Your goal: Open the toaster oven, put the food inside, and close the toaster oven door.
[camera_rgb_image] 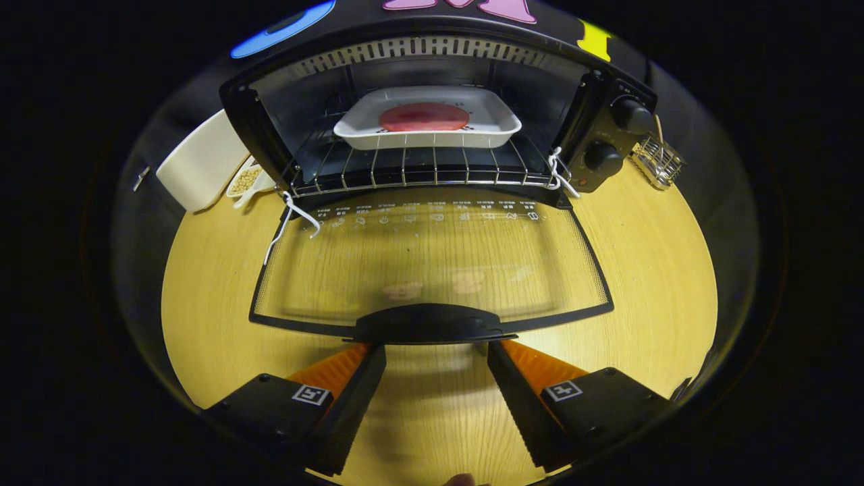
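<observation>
Food sits in a white tray on the oven rack, so closing is what's left. The door lies flat, hinge at the oven, its handle crosswise just ahead of the gripper, whose fingers are spread and empty. Probably lift the handle up toward the oven.

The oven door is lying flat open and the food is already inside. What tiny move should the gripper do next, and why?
Probably slide forward and close on the door handle, then lift. The white dish with the red food already sits on the wire rack, the glass door lies open, and the gripper is open with its fingertips at the handle's ends, gripping nothing.
</observation>
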